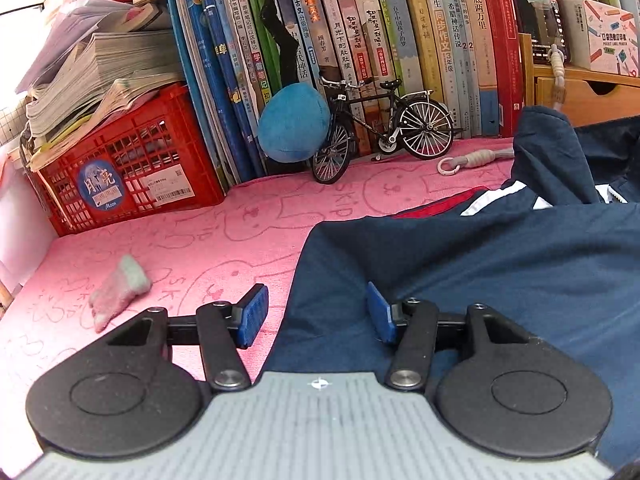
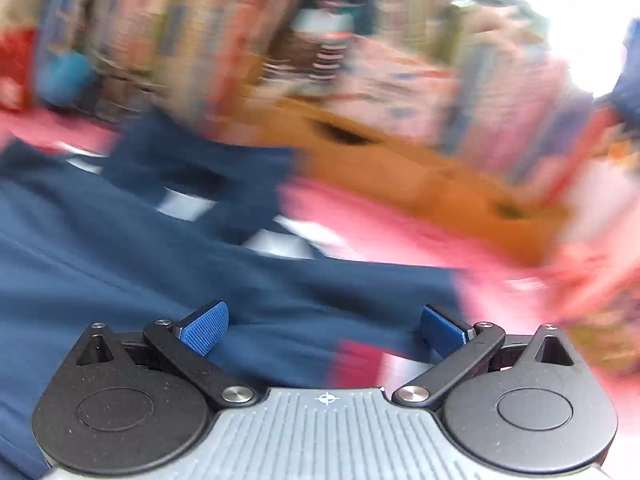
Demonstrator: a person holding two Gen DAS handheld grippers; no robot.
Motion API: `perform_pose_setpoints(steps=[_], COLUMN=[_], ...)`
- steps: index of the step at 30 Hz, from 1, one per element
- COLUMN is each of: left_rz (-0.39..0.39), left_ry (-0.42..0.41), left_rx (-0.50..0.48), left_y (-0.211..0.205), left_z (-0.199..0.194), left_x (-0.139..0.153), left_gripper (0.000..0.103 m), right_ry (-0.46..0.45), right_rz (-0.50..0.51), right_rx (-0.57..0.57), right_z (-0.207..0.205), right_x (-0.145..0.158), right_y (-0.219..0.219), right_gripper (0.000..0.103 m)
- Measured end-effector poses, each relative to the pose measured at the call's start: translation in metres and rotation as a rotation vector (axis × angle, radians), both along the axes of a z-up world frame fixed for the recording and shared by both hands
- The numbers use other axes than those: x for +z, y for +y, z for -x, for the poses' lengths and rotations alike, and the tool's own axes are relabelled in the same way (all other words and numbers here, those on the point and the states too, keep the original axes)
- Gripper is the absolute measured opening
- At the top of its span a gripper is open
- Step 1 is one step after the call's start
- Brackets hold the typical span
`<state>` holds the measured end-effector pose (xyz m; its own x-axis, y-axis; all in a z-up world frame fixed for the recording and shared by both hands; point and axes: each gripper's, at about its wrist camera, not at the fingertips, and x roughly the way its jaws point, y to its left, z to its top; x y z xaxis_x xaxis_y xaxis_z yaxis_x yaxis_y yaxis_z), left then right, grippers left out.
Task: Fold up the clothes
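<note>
From the left wrist, the left gripper [image 1: 318, 314] stood half open with nothing between its 2 blue pads, straddling the near left edge of the navy garment [image 1: 480, 272]; I judged it was placed there to pinch that edge for a fold. The garment lay spread on the pink blanket [image 1: 180, 240], its white-striped part bunched at the far side. Left of the garment lay a small pink glove [image 1: 118, 290]. Beyond the garment stood a toy bicycle [image 1: 380, 128] and a blue plush ball [image 1: 294, 122] against a row of books [image 1: 360, 40], with a red crate [image 1: 132, 168] further left.

From the right wrist, heavily blurred, the right gripper [image 2: 324, 328] was spread wide and empty over the navy garment [image 2: 120, 260], close to its right edge, where pink blanket [image 2: 380, 232] showed, probably to mirror the other side.
</note>
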<state>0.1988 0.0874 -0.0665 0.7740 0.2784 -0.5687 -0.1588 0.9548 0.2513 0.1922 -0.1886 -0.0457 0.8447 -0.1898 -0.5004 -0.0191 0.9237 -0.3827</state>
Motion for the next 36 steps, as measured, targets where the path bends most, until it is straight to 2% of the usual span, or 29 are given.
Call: perform_pose_setpoints(steps=[3, 7, 11, 13, 16, 17, 19, 20, 21, 22, 23, 24, 26, 28, 30, 31, 33, 36], left_rz=[-0.016, -0.061, -0.068, -0.061, -0.041, -0.031, -0.035, -0.062, -0.106, -0.111, -0.081, -0.051, -0.004, 0.002, -0.035, -0.063, -0.093, -0.108], left_ry=[0.001, 0.002, 0.000, 0.000, -0.002, -0.003, -0.007, -0.024, -0.051, -0.076, -0.099, -0.123, -0.143, -0.094, -0.035, -0.007, 0.036, 0.058], left_rx=[-0.010, -0.006, -0.004, 0.003, 0.022, 0.033, 0.069, 0.082, 0.087, 0.053, -0.015, -0.083, -0.219, -0.349, -0.437, -0.464, -0.462, -0.389], left_y=[-0.001, -0.009, -0.009, -0.008, -0.004, -0.002, 0.001, 0.000, -0.003, -0.009, -0.017, -0.025, -0.043, -0.069, -0.096, -0.108, -0.120, -0.121], left_z=[-0.004, -0.005, -0.005, -0.005, -0.005, -0.005, -0.004, -0.003, -0.001, 0.000, 0.002, 0.003, 0.001, -0.011, -0.031, -0.042, -0.064, -0.095], left_x=[0.002, 0.001, 0.001, 0.001, 0.001, 0.002, 0.005, 0.009, 0.015, 0.022, 0.030, 0.039, 0.052, 0.052, 0.042, 0.034, 0.020, 0.001], left_gripper=[0.057, 0.057, 0.057, 0.060, 0.065, 0.068, 0.069, 0.059, 0.050, 0.050, 0.049, 0.048, 0.046, 0.037, 0.023, 0.020, 0.014, 0.014], right_ry=[0.001, -0.056, -0.039, 0.007, 0.071, 0.088, 0.089, 0.076, 0.058, 0.037, 0.016, 0.008, 0.006, 0.052, 0.105, 0.131, 0.175, 0.193], right_rz=[0.008, 0.040, -0.156, -0.272, -0.389, -0.374, -0.252, -0.214, -0.220, -0.230, -0.237, -0.242, -0.264, -0.317, -0.349, -0.355, -0.354, -0.330], right_rx=[-0.009, 0.030, 0.160, 0.211, 0.207, 0.148, -0.044, -0.099, -0.092, -0.064, -0.026, 0.012, 0.081, 0.121, 0.133, 0.139, 0.133, 0.102], right_z=[0.001, 0.018, 0.041, 0.045, 0.038, 0.031, 0.017, 0.014, 0.016, 0.018, 0.019, 0.015, 0.002, -0.026, -0.052, -0.064, -0.088, -0.115], right_x=[-0.001, 0.007, 0.026, 0.032, 0.028, 0.021, 0.008, 0.008, 0.013, 0.021, 0.028, 0.034, 0.044, 0.049, 0.046, 0.044, 0.037, 0.024], right_y=[-0.024, -0.007, -0.002, -0.001, -0.008, -0.012, -0.020, -0.024, -0.025, -0.024, -0.019, -0.014, -0.002, 0.012, 0.020, 0.024, 0.030, 0.032], right_gripper=[0.102, 0.101, 0.102, 0.102, 0.100, 0.096, 0.085, 0.084, 0.079, 0.066, 0.055, 0.051, 0.027, 0.018, 0.014, 0.013, 0.013, 0.008])
